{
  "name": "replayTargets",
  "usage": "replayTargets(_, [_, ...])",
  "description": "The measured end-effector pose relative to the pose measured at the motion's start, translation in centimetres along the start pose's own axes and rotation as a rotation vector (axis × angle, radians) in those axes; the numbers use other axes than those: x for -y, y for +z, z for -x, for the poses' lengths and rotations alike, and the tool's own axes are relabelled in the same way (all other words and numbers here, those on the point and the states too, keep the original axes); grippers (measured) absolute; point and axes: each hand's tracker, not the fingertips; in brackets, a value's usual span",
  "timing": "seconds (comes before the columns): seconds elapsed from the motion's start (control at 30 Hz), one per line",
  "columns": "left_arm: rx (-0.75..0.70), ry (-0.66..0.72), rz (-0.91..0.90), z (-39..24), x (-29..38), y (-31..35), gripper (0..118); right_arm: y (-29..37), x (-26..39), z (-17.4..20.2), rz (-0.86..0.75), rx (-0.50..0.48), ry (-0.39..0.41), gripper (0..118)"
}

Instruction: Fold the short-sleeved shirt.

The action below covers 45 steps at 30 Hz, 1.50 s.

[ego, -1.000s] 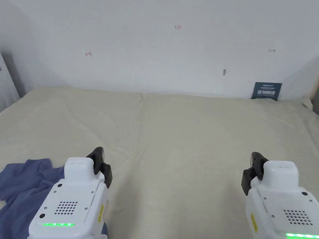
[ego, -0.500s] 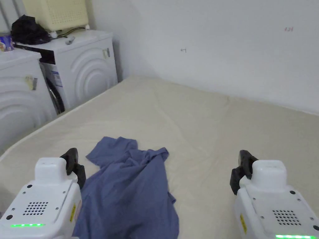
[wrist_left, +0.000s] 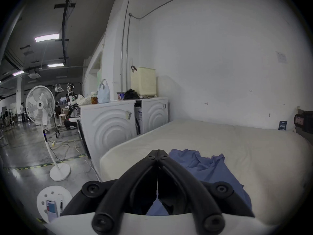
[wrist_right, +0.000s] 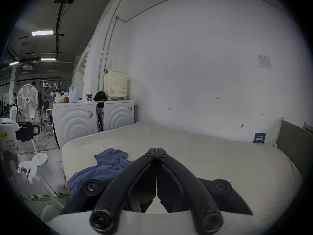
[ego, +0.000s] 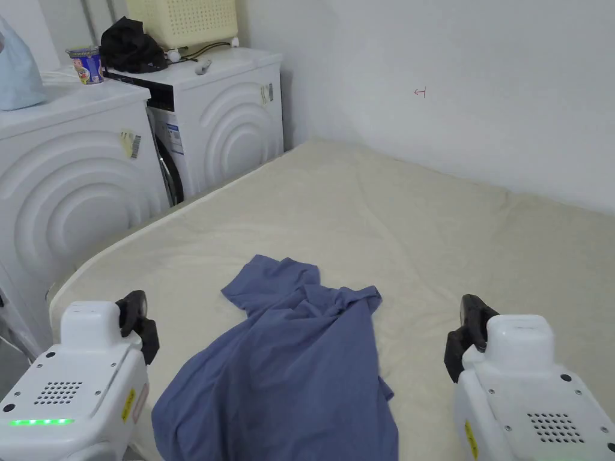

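Observation:
A blue short-sleeved shirt lies crumpled near the front left corner of the cream bed, its lower part hanging over the front edge. My left gripper hovers to the shirt's left, above the bed's corner, and holds nothing. In the left gripper view its jaws are pressed together, with the shirt just beyond and to the right. My right gripper is held over bare bedding to the shirt's right. The right gripper view shows its jaws also closed and empty, with the shirt to their left.
Two white washing machines stand against the bed's left side, carrying a cream basket, a black bundle, a cup and a bag. A white wall runs behind the bed. A standing fan and cables are on the floor at left.
The head camera has swung left: the washing machines have come into view and the whole shirt now sits centred between the grippers. Both grippers stay shut and empty.

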Motion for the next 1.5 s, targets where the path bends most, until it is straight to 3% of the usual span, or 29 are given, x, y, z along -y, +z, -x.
replayTargets(0.1, [0.055,0.037,0.078,-1.3,0.2,-2.3,0,-0.1,0.3,-1.3,0.010,0.031,0.015,0])
replayTargets(0.13, [0.065,0.046,0.058,-1.8,0.4,-3.2,5,-0.2,0.3,-1.7,0.014,0.044,0.018,0])
replayTargets(0.17, [0.092,0.060,0.077,-2.4,0.4,-4.0,20,-0.2,0.4,-2.1,0.017,0.056,0.020,0])
replayTargets(0.2, [0.113,0.073,0.125,-3.0,0.5,-5.2,42,-0.2,0.6,-2.7,0.020,0.071,0.021,0])
replayTargets(0.23, [0.131,0.083,0.174,-3.7,0.7,-6.4,77,-0.3,0.8,-3.4,0.025,0.085,0.021,0])
replayTargets(0.27, [0.153,0.084,0.222,-4.3,0.8,-7.6,97,-0.4,0.9,-3.8,0.029,0.097,0.021,0])
replayTargets(0.3, [0.165,0.100,0.266,-5.1,1.3,-9.0,112,-0.5,1.0,-4.2,0.035,0.110,0.022,0])
replayTargets(0.33, [0.183,0.103,0.309,-5.9,1.8,-10.3,118,-0.6,1.2,-4.7,0.042,0.125,0.023,0])
replayTargets(0.6, [0.262,0.044,0.624,-13.0,8.2,-19.1,118,-1.3,3.6,-9.1,0.105,0.221,0.014,0])
replayTargets(0.77, [0.239,-0.004,0.780,-16.2,13.1,-22.4,111,-1.4,4.8,-10.4,0.148,0.278,0.007,0])
replayTargets(0.8, [0.238,-0.033,0.811,-16.9,13.8,-22.8,106,-1.5,5.1,-10.8,0.161,0.286,0.004,0])
replayTargets(0.87, [0.255,-0.086,0.867,-18.0,15.1,-22.8,83,-1.6,5.7,-11.5,0.180,0.299,-0.007,0])
replayTargets(0.97, [0.237,-0.098,0.812,-18.7,14.7,-22.0,59,-1.4,6.2,-12.3,0.202,0.316,-0.011,0])
replayTargets(1.0, [0.286,-0.068,0.807,-18.9,14.5,-21.9,34,-1.3,6.4,-12.6,0.205,0.320,-0.012,0])
replayTargets(1.03, [0.278,-0.078,0.806,-19.3,14.5,-21.9,2,-1.1,6.5,-13.0,0.208,0.326,-0.014,0])
replayTargets(1.13, [0.269,-0.089,0.808,-19.3,14.0,-21.5,2,-0.7,6.3,-13.6,0.211,0.336,-0.026,0])
replayTargets(1.23, [0.356,0.121,0.743,-18.2,11.6,-19.8,2,0.3,5.9,-14.5,0.195,0.347,-0.033,0])
replayTargets(1.5, [0.572,0.142,0.544,-20.8,0.8,-14.5,2,3.1,4.5,-16.1,0.146,0.378,-0.057,0])
